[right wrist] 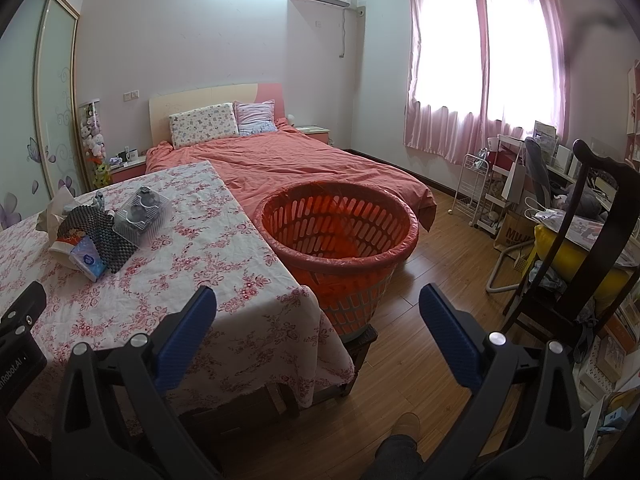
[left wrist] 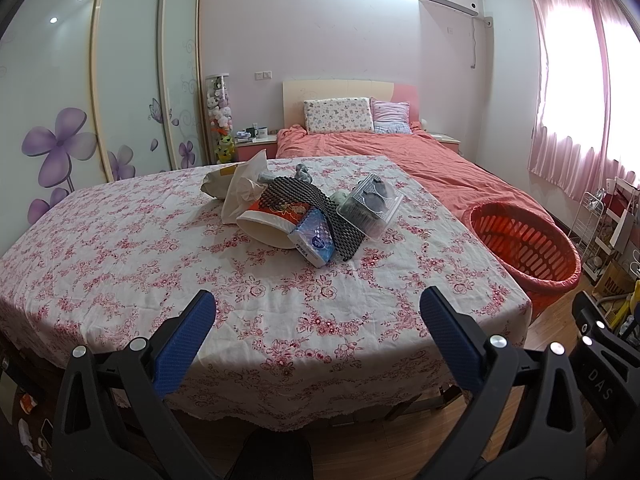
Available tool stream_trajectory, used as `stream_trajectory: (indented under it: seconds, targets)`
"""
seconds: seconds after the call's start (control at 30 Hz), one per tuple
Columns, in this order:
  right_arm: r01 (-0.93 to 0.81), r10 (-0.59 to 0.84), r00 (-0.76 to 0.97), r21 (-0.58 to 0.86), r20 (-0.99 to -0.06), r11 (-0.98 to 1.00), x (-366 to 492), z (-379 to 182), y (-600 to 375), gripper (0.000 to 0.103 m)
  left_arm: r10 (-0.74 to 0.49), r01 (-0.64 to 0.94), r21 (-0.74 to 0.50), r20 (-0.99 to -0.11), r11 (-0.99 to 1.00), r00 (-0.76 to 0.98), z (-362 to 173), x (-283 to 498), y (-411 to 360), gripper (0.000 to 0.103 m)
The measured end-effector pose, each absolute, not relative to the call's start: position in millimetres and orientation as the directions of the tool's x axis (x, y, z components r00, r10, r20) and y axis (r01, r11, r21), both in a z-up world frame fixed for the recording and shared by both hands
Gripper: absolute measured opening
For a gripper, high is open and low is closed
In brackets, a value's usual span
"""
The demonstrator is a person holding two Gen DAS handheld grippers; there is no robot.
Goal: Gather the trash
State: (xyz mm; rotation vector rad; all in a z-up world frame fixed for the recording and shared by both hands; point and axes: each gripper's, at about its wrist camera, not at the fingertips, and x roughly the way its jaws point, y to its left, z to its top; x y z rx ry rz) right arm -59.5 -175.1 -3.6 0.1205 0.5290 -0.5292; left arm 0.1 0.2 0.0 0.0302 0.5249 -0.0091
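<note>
A heap of trash lies on the floral tablecloth (left wrist: 120, 248): a black mesh mat (left wrist: 316, 208), a tipped paper bowl (left wrist: 268, 224), a blue tissue pack (left wrist: 314, 240), a clear plastic box (left wrist: 370, 208) and crumpled paper bags (left wrist: 240, 184). An orange basket (right wrist: 340, 232) lined with a bag stands off the table's right edge. My left gripper (left wrist: 318, 308) hangs open over the near tablecloth, well short of the heap. My right gripper (right wrist: 318, 304) is open above the table's right corner, with the basket just beyond it. The heap shows small at the left in the right wrist view, mesh mat (right wrist: 100, 236) on top.
A bed (right wrist: 300, 160) with a salmon cover fills the room behind the table. A dark wooden chair (right wrist: 588, 248) with a yellow bag, a white rack (right wrist: 476, 192) and cluttered shelves line the right side. Wood floor (right wrist: 440, 272) lies between basket and chair. A wardrobe (left wrist: 100, 80) stands left.
</note>
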Motion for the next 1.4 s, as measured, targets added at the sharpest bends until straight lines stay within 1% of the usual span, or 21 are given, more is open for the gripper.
stream_trajectory:
  seconds: [1.17, 1.33, 1.4]
  targets:
    - [0.508, -0.447, 0.734, -0.023, -0.511, 0.861, -58, -3, -174, 0.099, 0.002, 0.014, 0.028, -0.502, 0.999, 0.865, -2, 2, -3, 0.101]
    - [0.481, -0.417, 0.75, -0.009, -0.514, 0.877, -50, -5, -173, 0.099, 0.014, -0.001, 0.026, -0.516, 1.0, 0.857, -6, 9, 3, 0.101]
    - [0.465, -0.402, 0.756, -0.009, -0.516, 0.885, -44, -4, -175, 0.099, -0.003, 0.007, 0.004, -0.535, 1.0, 0.845, -10, 15, 10, 0.101]
